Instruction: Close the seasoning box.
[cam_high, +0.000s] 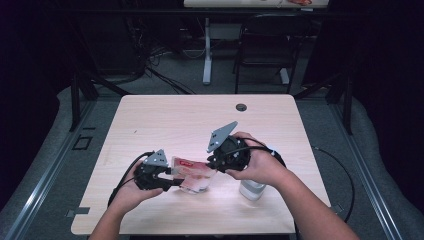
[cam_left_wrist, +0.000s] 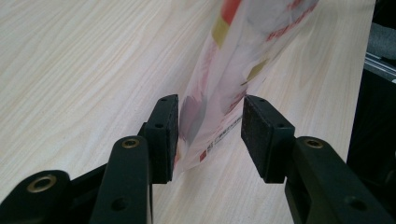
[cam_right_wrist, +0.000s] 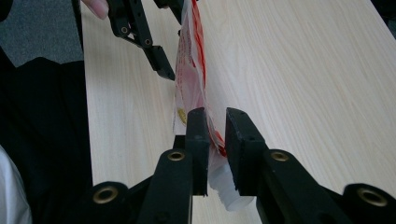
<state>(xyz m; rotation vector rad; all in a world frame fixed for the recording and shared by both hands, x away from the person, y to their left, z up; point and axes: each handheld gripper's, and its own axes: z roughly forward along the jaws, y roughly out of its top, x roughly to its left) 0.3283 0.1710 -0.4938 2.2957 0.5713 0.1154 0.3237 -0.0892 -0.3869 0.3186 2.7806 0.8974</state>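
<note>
The high view is dim and soft, low in detail; light falls from above onto the pale table (cam_high: 165, 120), while the room toward nine and three o'clock sinks into near black. Both gripper views are brighter, evenly lit, with faint shadows. The near jaws at six o'clock blur slightly; the wood grain stays fairly crisp.

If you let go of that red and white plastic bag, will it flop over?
Probably yes. The bag looks thin and see-through, and it bends between the left gripper and right gripper, so it is likely floppy and light. Its shiny film may slip from loose jaws.
</note>
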